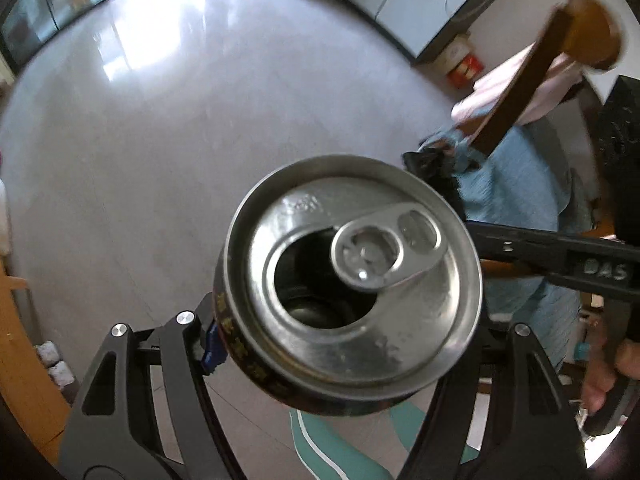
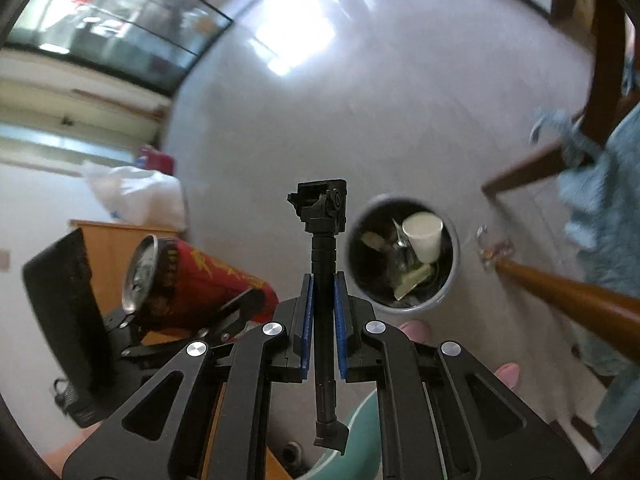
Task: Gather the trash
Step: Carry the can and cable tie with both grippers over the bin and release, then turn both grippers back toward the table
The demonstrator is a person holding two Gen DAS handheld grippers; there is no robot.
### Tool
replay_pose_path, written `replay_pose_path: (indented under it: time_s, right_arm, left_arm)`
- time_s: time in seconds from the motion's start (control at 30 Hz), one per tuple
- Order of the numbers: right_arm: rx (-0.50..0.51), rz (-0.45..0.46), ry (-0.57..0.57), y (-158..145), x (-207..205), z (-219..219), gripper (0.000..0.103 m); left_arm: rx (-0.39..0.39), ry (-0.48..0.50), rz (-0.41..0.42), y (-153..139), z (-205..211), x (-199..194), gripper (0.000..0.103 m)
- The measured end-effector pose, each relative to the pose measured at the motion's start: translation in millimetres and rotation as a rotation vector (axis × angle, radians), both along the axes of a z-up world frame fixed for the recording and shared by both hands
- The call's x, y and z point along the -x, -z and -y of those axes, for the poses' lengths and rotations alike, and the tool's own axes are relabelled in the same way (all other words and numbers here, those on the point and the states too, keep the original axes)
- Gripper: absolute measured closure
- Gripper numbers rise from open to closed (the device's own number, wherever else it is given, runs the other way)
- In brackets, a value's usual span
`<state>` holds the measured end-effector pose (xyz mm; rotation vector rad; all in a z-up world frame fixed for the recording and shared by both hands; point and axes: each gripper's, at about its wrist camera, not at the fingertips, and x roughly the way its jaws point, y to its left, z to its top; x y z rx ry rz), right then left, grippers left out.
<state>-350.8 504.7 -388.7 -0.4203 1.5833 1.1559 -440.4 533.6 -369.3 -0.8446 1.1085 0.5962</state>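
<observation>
- Looking along the left gripper (image 1: 348,344), the left wrist view shows its jaws clenched on the sides of an opened can (image 1: 352,280), with the can's mouth turned toward the camera.
- Judging by the open mouth and the dark hollow inside, the can is probably empty and light; its thin metal wall would dent under a hard squeeze and is smooth enough to slip, so a hold across the middle of the body, as here, seems the soundest place.
- Only the left blue pad (image 1: 211,346) shows; the right-hand contact is hidden behind the can's rim, and the lower part of the can is covered by its own top.
- At the right edge the other tool and a hand (image 1: 604,376) are cut off, and the cloth and chair beyond are blurred.
- Turning to the right wrist view, the right gripper (image 2: 323,320) has its jaws shut on a slim black rod-like tool (image 2: 323,280), stiff and narrow; what it is for I cannot tell.
- The can (image 2: 192,276) appears again at the left, red with gold print, lying tilted in the left gripper and held above the floor.
- A round bin (image 2: 454,264) stands on the floor just right of the rod's head, already holding a white cup (image 2: 422,236) and scraps.
- The bin's near wall is partly hidden, and a small shiny wrapper (image 2: 492,246) beside it is too blurred to name.
</observation>
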Motion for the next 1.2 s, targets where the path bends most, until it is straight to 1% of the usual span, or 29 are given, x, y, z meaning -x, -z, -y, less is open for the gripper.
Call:
replay_pose_path:
  time_s: [0.1, 0.13, 0.17, 0.2, 0.23, 0.27, 0.3, 0.33, 0.37, 0.4, 0.47, 0.5, 0.57, 0.6, 0.67, 0.7, 0.77, 0.8, 0.83, 0.87, 0.93, 0.97, 1.0, 1.03, 1.07, 1.1, 1.13, 1.17, 1.2]
  right_arm:
    - [0.039, 0.0, -0.011, 63, -3, -4, 0.092]
    - [0.053, 0.01, -0.033, 90, 0, -10, 0.092]
    - [0.063, 0.014, -0.049, 109, 0, -14, 0.092]
    - [0.076, 0.016, -0.063, 127, 0, -17, 0.092]
    - [0.093, 0.006, -0.077, 151, 1, -21, 0.089]
    - [0.106, -0.002, -0.08, 165, 0, -22, 0.089]
    - [0.123, -0.006, -0.08, 180, -1, -24, 0.085]
    - [0.135, -0.004, -0.077, 188, -3, -24, 0.064]
    - [0.154, 0.021, -0.066, 195, -7, -24, 0.055]
    - [0.154, 0.028, -0.059, 198, -10, -24, 0.049]
    - [0.137, 0.013, -0.025, 194, -20, -20, 0.049]
    - [0.13, 0.025, -0.009, 185, -25, -17, 0.049]
    - [0.102, 0.031, 0.018, 164, -34, -13, 0.049]
    - [0.083, 0.042, 0.035, 147, -39, -11, 0.049]
    - [0.056, 0.045, 0.057, 122, -45, -10, 0.049]
    - [0.034, 0.044, 0.072, 103, -48, -9, 0.049]
    - [-0.025, 0.033, 0.089, 64, -49, -11, 0.049]
    - [-0.073, 0.023, 0.101, 33, -48, -11, 0.049]
    - [-0.104, 0.013, 0.11, 16, -47, -11, 0.049]
    - [-0.14, 0.004, 0.124, -9, -47, -10, 0.049]
    - [-0.23, -0.006, 0.151, -73, -48, -3, 0.049]
    - [-0.264, 0.0, 0.163, -98, -50, 3, 0.049]
    - [-0.296, 0.007, 0.173, -120, -52, 9, 0.049]
    - [-0.339, 0.026, 0.191, -151, -58, 21, 0.048]
    - [-0.366, 0.049, 0.216, -176, -65, 34, 0.048]
    - [-0.395, 0.075, 0.252, -205, -75, 55, 0.046]
    - [-0.409, 0.091, 0.278, -221, -82, 69, 0.046]
    - [-0.419, 0.121, 0.317, -239, -92, 89, 0.046]
    - [-0.419, 0.148, 0.352, -253, -102, 107, 0.046]
  left_arm:
    - [0.032, 0.047, -0.02, 70, -7, -8, 0.035]
    - [0.046, 0.057, -0.028, 92, -7, -12, 0.035]
    - [0.058, 0.068, -0.039, 112, -6, -16, 0.035]
    - [0.078, 0.08, -0.06, 141, -6, -21, 0.035]
    - [0.092, 0.088, -0.073, 161, -1, -25, 0.035]
    - [0.102, 0.091, -0.084, 175, -2, -24, 0.034]
    - [0.116, 0.1, -0.094, 193, -1, -28, 0.033]
    - [0.117, 0.118, -0.109, 206, 1, -32, 0.028]
    - [0.111, 0.129, -0.127, 211, 4, -33, 0.025]
    - [0.111, 0.133, -0.145, 218, 4, -33, 0.025]
    - [0.125, 0.119, -0.149, 220, 6, -35, 0.025]
    - [0.129, 0.105, -0.145, 219, 5, -28, 0.024]
    - [0.127, 0.085, -0.127, 206, 4, -25, 0.023]
    - [0.122, 0.076, -0.11, 195, 3, -20, 0.022]
    - [0.113, 0.06, -0.091, 176, 3, -17, 0.021]
    - [0.102, 0.048, -0.068, 155, 3, -14, 0.021]
    - [0.084, 0.03, -0.044, 127, 3, -12, 0.021]
    - [0.07, 0.016, -0.016, 102, 2, -7, 0.021]
    - [0.061, 0.005, 0.0, 82, 3, -3, 0.02]
    - [0.05, 0.001, 0.015, 60, 3, -1, 0.019]
    - [0.013, 0.018, 0.043, 2, 7, -1, 0.017]
    - [-0.002, 0.033, 0.053, -18, 9, -4, 0.016]
    - [-0.026, 0.06, 0.072, -49, 12, -8, 0.015]
    - [-0.055, 0.09, 0.083, -78, 16, -16, 0.013]
    - [-0.071, 0.117, 0.097, -96, 19, -24, 0.01]
    - [-0.089, 0.158, 0.118, -124, 24, -35, 0.009]
    - [-0.106, 0.198, 0.134, -147, 30, -48, 0.009]
    - [-0.114, 0.227, 0.154, -162, 35, -58, 0.009]
    - [-0.12, 0.279, 0.182, -186, 44, -80, 0.009]
